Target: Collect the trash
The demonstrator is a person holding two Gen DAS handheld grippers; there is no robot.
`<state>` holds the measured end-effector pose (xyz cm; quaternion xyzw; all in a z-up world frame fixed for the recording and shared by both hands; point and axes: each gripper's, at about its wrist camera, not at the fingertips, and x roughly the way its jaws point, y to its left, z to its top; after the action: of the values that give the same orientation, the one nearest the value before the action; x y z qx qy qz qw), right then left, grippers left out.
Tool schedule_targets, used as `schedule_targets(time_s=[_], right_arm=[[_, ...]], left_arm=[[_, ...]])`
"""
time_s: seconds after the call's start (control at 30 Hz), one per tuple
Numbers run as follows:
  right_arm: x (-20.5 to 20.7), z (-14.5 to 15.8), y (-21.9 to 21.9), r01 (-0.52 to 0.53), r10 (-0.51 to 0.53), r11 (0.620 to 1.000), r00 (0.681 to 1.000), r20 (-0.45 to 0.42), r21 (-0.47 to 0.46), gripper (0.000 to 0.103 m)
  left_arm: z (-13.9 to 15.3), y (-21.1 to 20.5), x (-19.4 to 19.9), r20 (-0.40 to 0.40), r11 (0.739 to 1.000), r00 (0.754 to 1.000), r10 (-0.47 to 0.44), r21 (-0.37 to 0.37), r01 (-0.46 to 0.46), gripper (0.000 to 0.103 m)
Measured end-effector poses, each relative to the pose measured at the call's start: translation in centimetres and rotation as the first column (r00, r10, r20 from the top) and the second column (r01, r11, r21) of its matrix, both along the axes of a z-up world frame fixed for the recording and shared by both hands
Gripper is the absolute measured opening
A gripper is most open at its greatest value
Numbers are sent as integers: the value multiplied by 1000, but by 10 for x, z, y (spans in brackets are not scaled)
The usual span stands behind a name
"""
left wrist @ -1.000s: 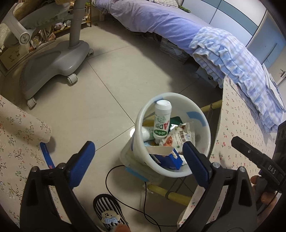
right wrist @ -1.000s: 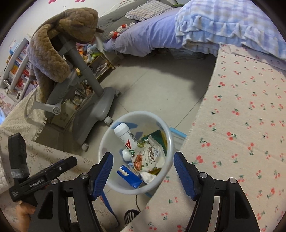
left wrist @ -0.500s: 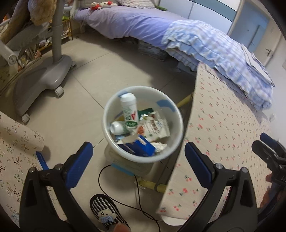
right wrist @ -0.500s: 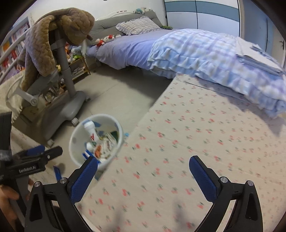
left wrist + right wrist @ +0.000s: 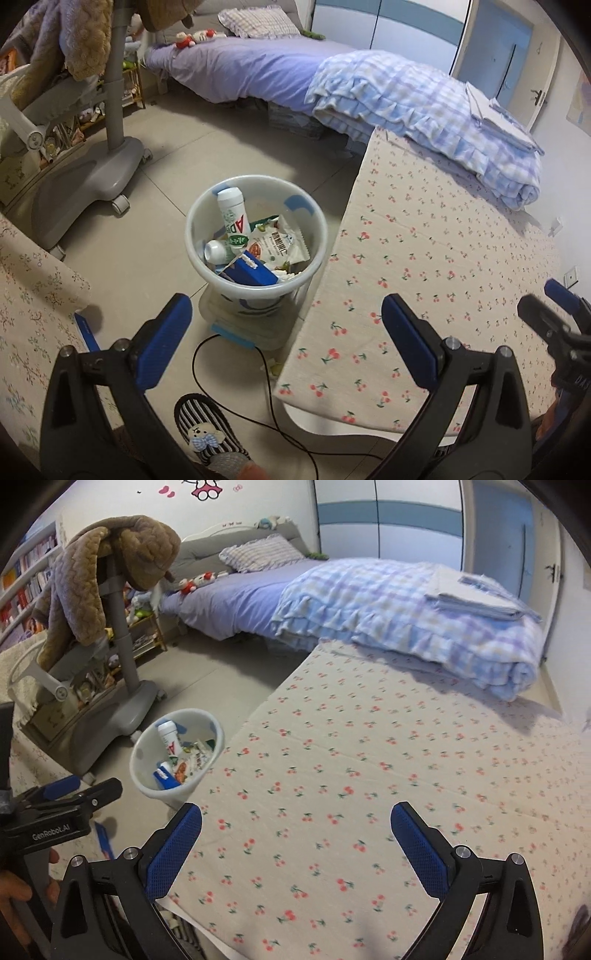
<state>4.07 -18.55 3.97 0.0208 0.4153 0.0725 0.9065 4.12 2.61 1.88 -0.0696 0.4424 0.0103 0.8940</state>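
Right claw (image 5: 295, 834) risen from bin (image 5: 218, 734) over cherry-print tabletop (image 5: 369, 768), left claw (image 5: 286, 332) raised, both spread, empty

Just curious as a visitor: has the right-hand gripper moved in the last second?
Yes. The right gripper swung from over the trash bin rightward to the cherry-print table.

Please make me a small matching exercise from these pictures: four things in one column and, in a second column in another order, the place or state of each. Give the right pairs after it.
Things:
1. white bottle
2. striped slipper
3. folded sheets
4. left gripper

Places or states:
A. on the checked blanket
B. open, holding nothing
C. standing in the white bin
D. on the floor, by a black cable

Pairs: 1-C, 2-D, 3-A, 4-B
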Motion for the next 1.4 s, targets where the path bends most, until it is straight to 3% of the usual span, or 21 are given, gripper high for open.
schedule_targets(time_s=[0.2, 0.4, 0.63, 1.4], right_arm=[[-28, 1, -12, 56, -55, 998, 997, 58, -17, 103], [-43, -8, -26, 115, -115, 993, 991, 70, 9, 103], [-52, -13, -33, 168, -163, 985, 979, 120, -27, 103], [-55, -25, -35, 181, -178, 983, 979, 97, -21, 103]], left_arm=[[1, -12, -20, 50, 999, 998, 39, 2, -40, 102], [0, -34, -33, 81, 999, 997, -1, 53, -3, 102], [-1, -49, -44, 118, 997, 993, -18, 83, 8, 102], [-2, -62, -48, 132, 995, 991, -32, 93, 20, 102]])
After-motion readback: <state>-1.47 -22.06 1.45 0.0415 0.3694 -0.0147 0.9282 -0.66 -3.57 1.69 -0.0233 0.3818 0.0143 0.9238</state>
